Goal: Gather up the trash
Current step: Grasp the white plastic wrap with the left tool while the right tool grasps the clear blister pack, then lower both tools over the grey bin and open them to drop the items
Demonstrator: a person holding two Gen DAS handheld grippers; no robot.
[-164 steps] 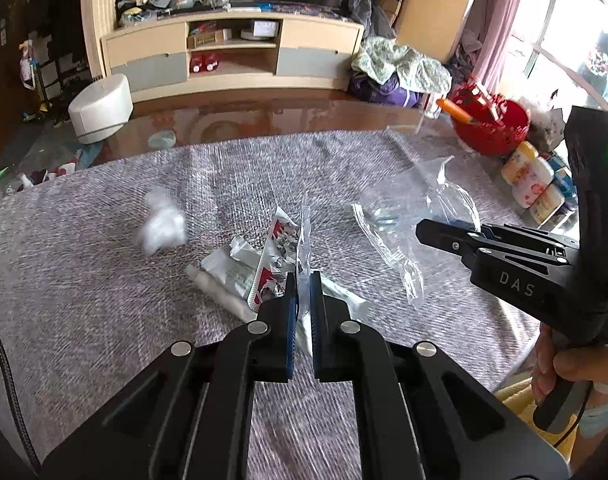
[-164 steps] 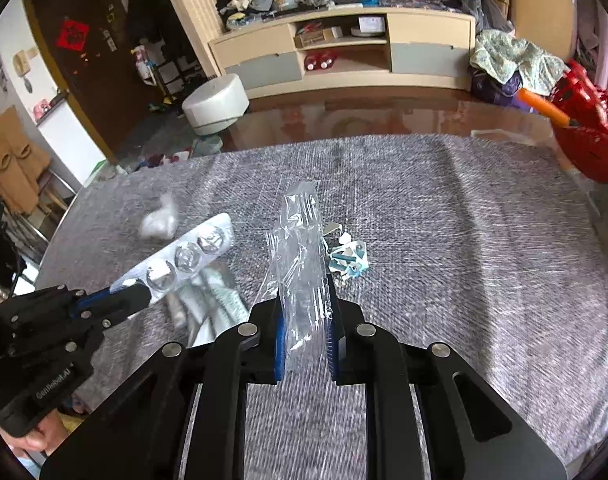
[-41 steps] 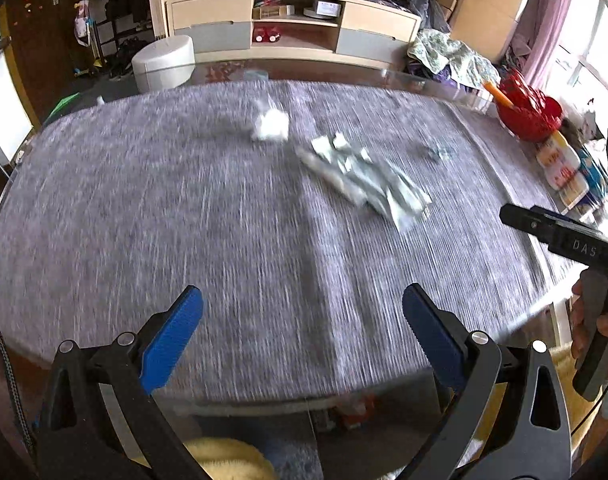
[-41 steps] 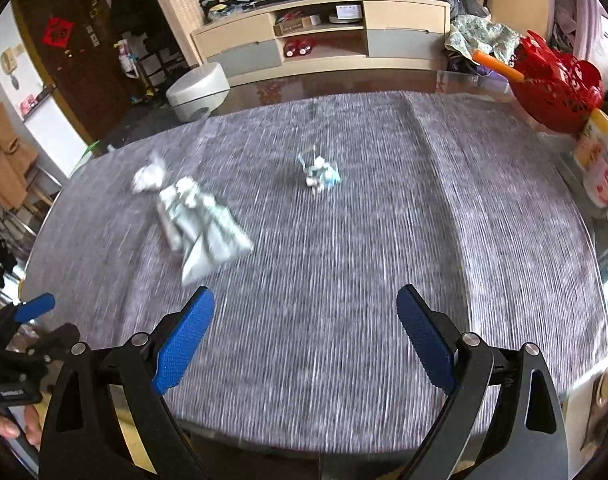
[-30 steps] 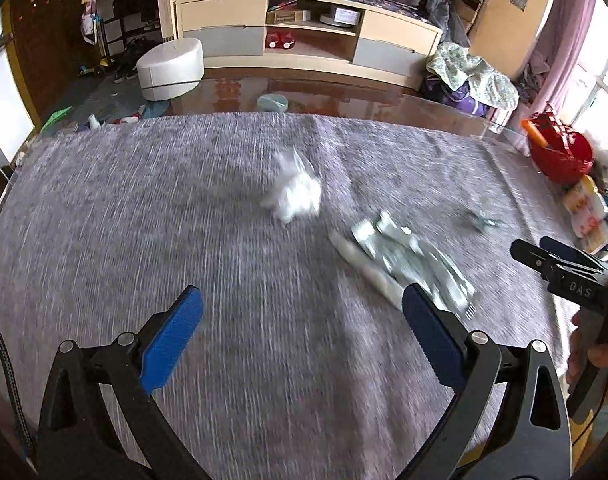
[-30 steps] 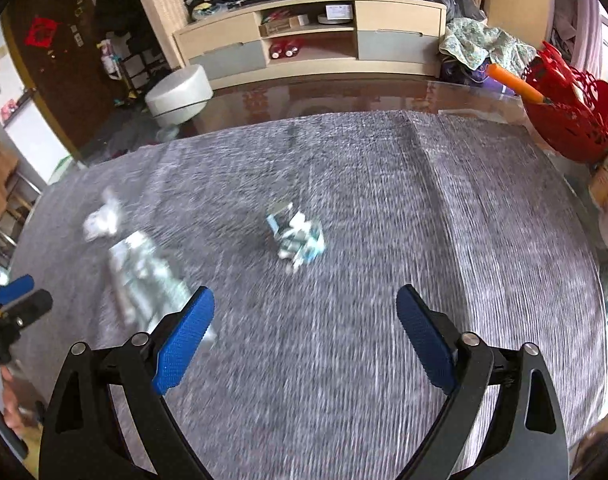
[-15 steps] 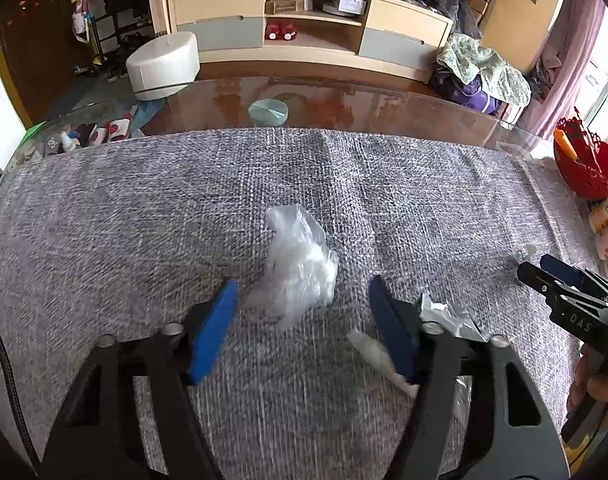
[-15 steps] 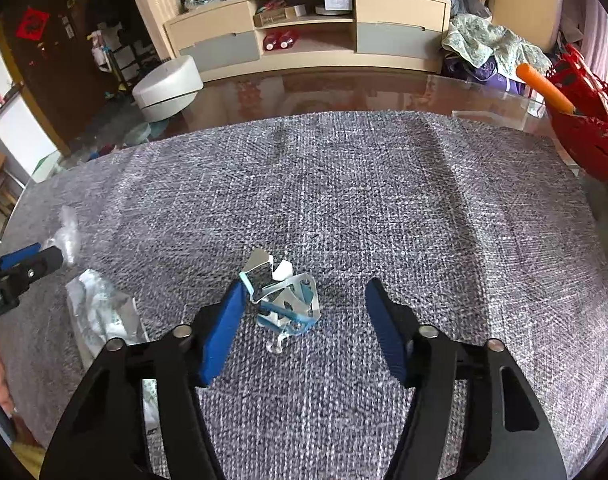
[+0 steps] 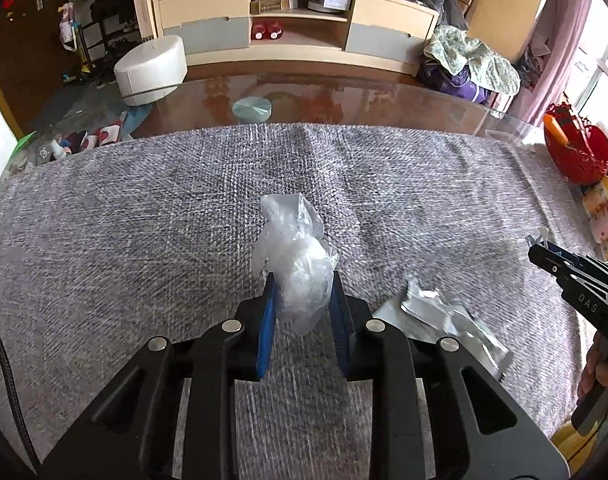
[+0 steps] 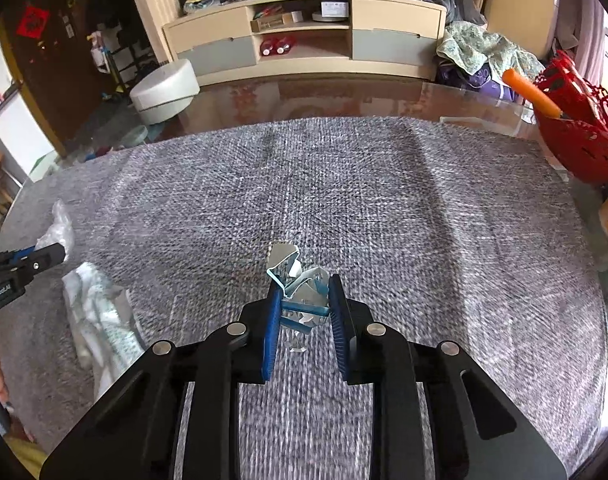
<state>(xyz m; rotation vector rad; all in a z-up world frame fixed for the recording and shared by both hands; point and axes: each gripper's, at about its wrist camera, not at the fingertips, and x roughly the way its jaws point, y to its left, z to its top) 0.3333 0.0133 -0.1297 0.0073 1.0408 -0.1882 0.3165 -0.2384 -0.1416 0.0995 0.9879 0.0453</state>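
Left hand-held gripper [image 9: 300,294] pinches crumpled plastic [image 9: 296,264]; red basket [image 9: 575,156] holds an orange-handled tool [image 9: 556,126].

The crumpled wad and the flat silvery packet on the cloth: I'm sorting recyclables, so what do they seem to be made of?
The crumpled wad, between the left tongs, looks like thin clear plastic film: translucent, glossy, finely creased. The flat silvery packet looks like foil-laminate wrapping: metallic sheen, sharp wrinkles; whether it is true foil or metallised plastic, I cannot tell. The cloth looks like coarse grey woven fabric, matte.
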